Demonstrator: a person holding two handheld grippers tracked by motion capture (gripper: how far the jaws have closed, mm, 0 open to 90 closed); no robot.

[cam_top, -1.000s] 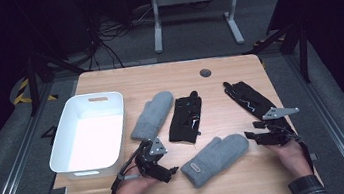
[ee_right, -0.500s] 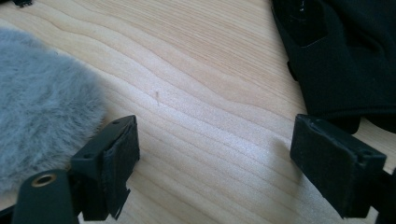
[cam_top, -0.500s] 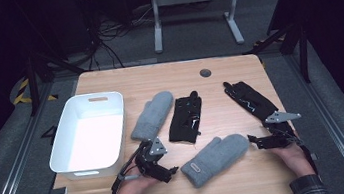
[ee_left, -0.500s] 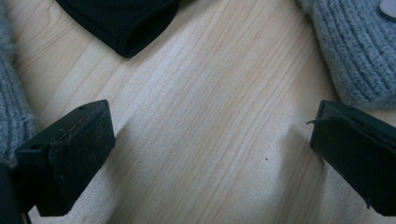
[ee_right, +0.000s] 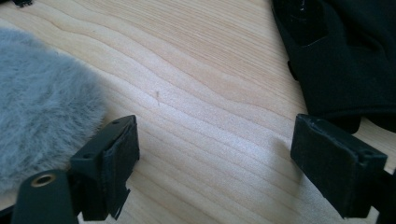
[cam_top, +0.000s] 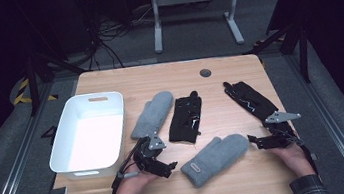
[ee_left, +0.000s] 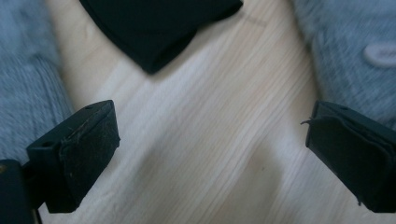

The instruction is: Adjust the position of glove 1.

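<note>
Two grey mittens and two black gloves lie on the wooden table [cam_top: 107,83]. One grey mitten [cam_top: 153,113] lies beside the white bin; the other grey mitten [cam_top: 216,158] lies near the front edge. My left gripper [cam_top: 167,166] rests open on bare wood [ee_left: 210,154] between the mittens, just below the middle black glove [cam_top: 186,118] [ee_left: 154,28]. My right gripper [cam_top: 255,142] [ee_right: 215,158] is open too. Its jaws have just been opening and hold nothing. It sits between the front mitten's tip [ee_right: 42,107] and the right black glove [cam_top: 250,99] [ee_right: 345,56].
A white bin [cam_top: 66,151] stands at the table's left with nothing in it. A round cable port [cam_top: 205,72] sits near the far edge. Beyond the table are a dark floor, cables and a stand's legs [cam_top: 195,18].
My right gripper has slipped slightly toward the near edge, off the end of the right black glove. My left gripper, the mittens and the gloves lie as before.
</note>
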